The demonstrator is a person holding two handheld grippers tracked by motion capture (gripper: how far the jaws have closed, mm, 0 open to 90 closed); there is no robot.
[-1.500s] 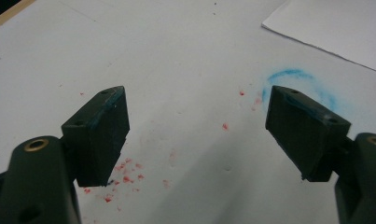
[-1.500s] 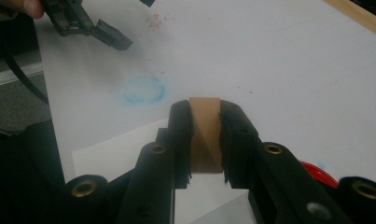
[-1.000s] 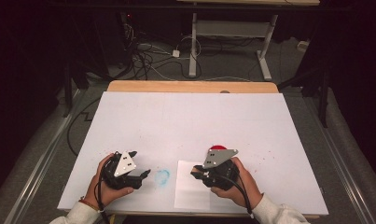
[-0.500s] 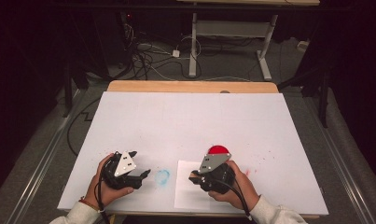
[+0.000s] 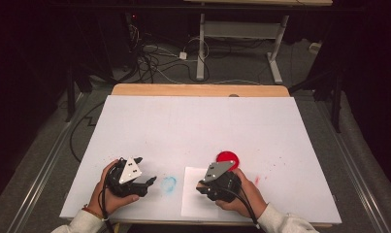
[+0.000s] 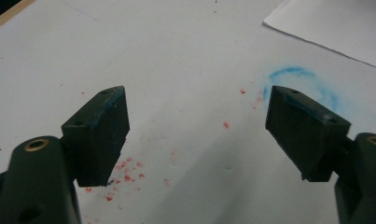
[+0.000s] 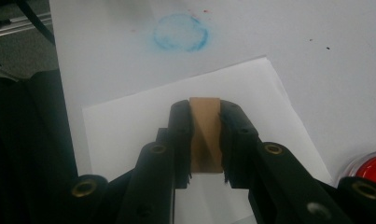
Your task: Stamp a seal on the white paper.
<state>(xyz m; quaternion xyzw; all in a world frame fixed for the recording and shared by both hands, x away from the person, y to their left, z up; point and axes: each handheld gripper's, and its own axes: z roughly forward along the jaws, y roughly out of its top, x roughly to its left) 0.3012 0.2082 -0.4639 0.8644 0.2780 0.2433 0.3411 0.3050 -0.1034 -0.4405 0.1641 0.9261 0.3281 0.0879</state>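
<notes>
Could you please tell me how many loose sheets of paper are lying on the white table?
1: the sheet of paper lies at the near edge, under the right gripper, right of the blue smudge. Any sheet beneath it would be hidden.

sheet (image 5: 195,201): flat on the table (image 5: 198,121), at its near edge
ring mark (image 5: 169,184): just left of the sheet
dish (image 5: 228,158): past the sheet's far right corner
block (image 7: 205,133): over the sheet

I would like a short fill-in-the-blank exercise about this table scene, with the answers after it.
1. The right tool is shut on a small ___ block.
2. The left tool has its jaws ___.
3. The smudged ring on the table is ___.
4. The block hangs over a sheet of white ___.

Answers: brown; open; blue; paper
</notes>
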